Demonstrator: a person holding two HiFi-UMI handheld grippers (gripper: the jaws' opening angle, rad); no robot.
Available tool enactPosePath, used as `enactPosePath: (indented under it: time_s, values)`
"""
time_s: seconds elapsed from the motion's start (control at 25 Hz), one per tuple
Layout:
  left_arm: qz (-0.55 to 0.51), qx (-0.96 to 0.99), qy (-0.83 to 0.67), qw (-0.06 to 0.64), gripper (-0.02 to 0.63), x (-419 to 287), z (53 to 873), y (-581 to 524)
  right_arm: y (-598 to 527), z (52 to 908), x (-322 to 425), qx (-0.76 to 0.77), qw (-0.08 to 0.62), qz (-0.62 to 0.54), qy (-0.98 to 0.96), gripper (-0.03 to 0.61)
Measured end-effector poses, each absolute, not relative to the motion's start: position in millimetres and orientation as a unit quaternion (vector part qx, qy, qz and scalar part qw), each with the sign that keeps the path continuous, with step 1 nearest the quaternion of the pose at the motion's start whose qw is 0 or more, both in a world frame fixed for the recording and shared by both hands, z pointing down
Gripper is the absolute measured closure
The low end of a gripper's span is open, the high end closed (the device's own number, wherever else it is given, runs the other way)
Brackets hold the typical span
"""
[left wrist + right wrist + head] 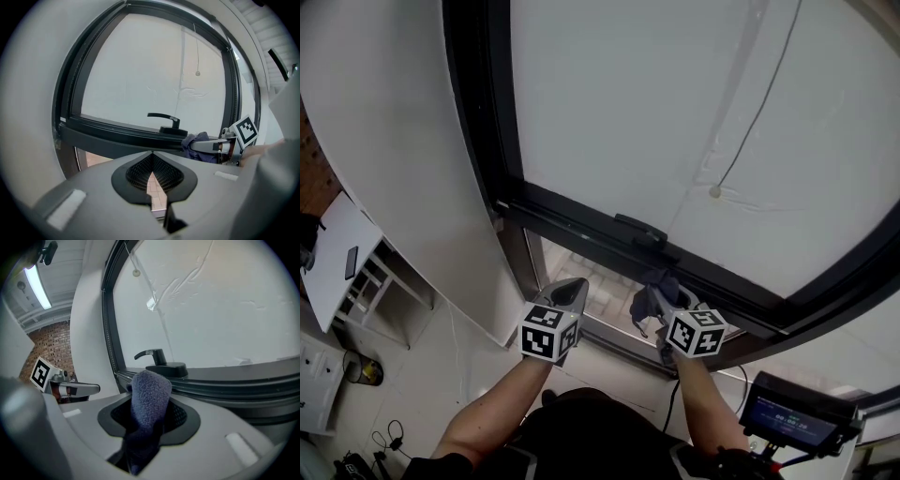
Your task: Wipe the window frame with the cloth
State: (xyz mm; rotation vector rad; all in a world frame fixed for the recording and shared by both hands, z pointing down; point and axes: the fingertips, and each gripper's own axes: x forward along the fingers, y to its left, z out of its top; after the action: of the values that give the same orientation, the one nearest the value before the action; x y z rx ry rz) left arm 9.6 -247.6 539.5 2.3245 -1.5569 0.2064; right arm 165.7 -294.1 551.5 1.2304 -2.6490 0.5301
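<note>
- Two jaws of the right gripper (151, 399) are closed on a dark blue cloth (150, 385), which is bunched up between them.
- The cloth is held against the black window frame (581, 220), just below the handle (639, 230) (seen most clearly from the head view).
- The left gripper (152, 154) is closed with nothing between its jaws and is held apart from the frame.

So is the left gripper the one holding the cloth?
No, the left gripper has its jaws together with nothing between them; the cloth is clamped in the right gripper.
</note>
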Motion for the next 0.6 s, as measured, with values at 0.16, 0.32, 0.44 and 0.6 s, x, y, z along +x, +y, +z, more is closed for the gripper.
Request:
enactPosePath:
  time_s: [0.16,0.32,0.44,0.6]
  values:
    - [0.065,0.813,-0.553,0.172,0.620,-7,542,-250,-298,552,151,0.413,0.086,0.179,-0.889,0.445]
    - [0.061,0.810,-0.556,0.175,0.620,-22,545,-252,-300,552,137,0.414,0.087,0.178,-0.888,0.445]
    - [0.059,0.808,-0.559,0.177,0.620,-36,547,-253,-304,552,127,0.416,0.086,0.178,-0.887,0.445]
    - [0.056,0.805,-0.564,0.177,0.620,-57,548,-253,-307,551,109,0.417,0.084,0.177,-0.888,0.445]
